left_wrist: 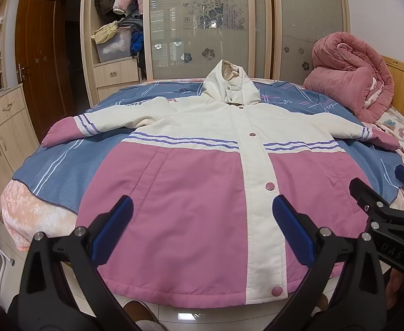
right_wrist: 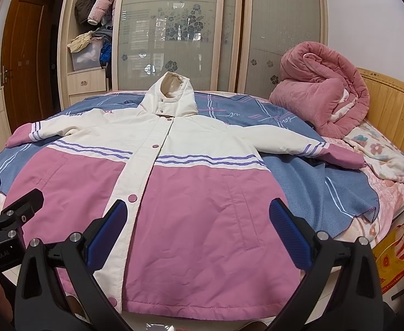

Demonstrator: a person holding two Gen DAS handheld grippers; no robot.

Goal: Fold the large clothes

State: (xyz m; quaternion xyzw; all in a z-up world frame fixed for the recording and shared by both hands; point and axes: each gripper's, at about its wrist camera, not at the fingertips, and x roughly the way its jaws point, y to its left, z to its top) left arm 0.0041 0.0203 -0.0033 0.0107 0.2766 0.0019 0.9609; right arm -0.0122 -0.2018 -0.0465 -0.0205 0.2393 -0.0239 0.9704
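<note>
So: jacket flat, front up, snapped shut, on blue sheet on bed; sleeves out both sides, hem at near edge, slightly overhanging. My left tongs spread wide, hover over hem, hold nothing. My right tongs spread too, empty. Risks, my guess: padded slick shell slips from shallow pinch; grabbing top layer only splits front from back; dragging bunches sheet; hem slides off bed; far sleeve cuff near pink quilt may snag.
</note>
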